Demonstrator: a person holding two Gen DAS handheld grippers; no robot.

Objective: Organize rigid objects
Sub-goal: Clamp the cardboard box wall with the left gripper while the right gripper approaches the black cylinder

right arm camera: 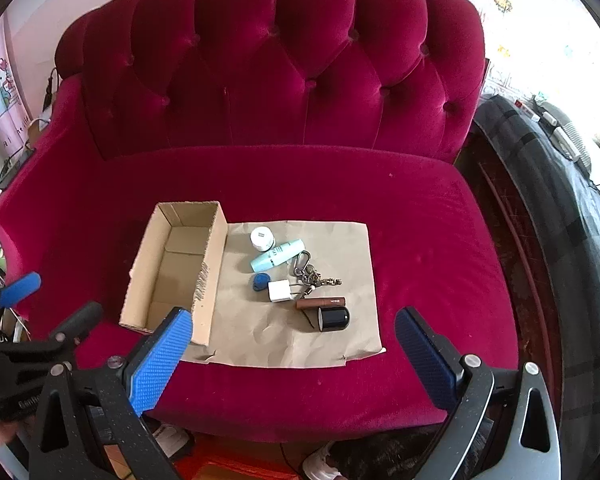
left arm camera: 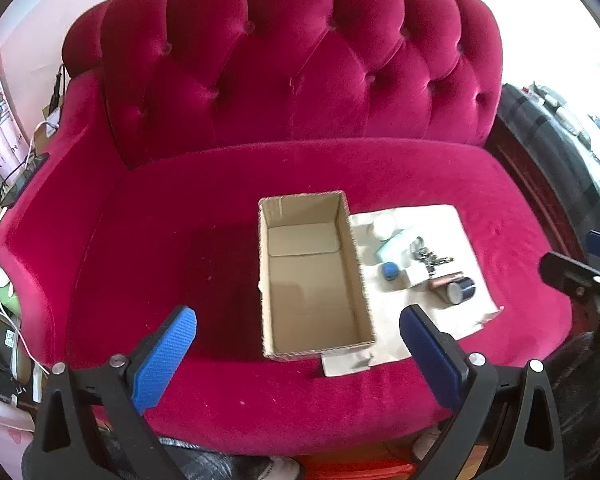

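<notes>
Rigid objects lie clustered on a sheet of brown paper [right arm camera: 300, 336] spread over the seat of a crimson velvet sofa [right arm camera: 440, 248], just to the right of an open cardboard box [right arm camera: 210, 276] that stands on the paper's left edge and looks empty in both views. In the cluster are a small white jar [right arm camera: 262, 239], a pale teal tube [right arm camera: 277, 261], a bunch of keys on a carabiner [right arm camera: 312, 274], a blue key fob [right arm camera: 259, 282], a white plug adapter [right arm camera: 280, 291], a brown lipstick-like tube [right arm camera: 321, 303] and a short black cylinder [right arm camera: 333, 319].

Nothing is in the box, so I judge the task to be at its start: the step in hand is the approach to a first pick. Both grippers hover over the sofa's front edge, well apart from the objects. The right gripper [right arm camera: 294, 354] has its jaws spread wide and holds nothing; the left gripper [left arm camera: 298, 354] is likewise spread and empty, aimed over the box.

The next move probably calls for the right gripper to go forward and down onto one piece. The black cylinder is nearest; it lies on its side, its round end facing left toward the box, so the jaws would best close across its curved sides. The brown tube lies left to right across the view, just behind it and perhaps touching. The teal tube's long axis runs diagonally, one end near the white jar. The box's long axis runs away from the cameras, its mouth upward.
</notes>
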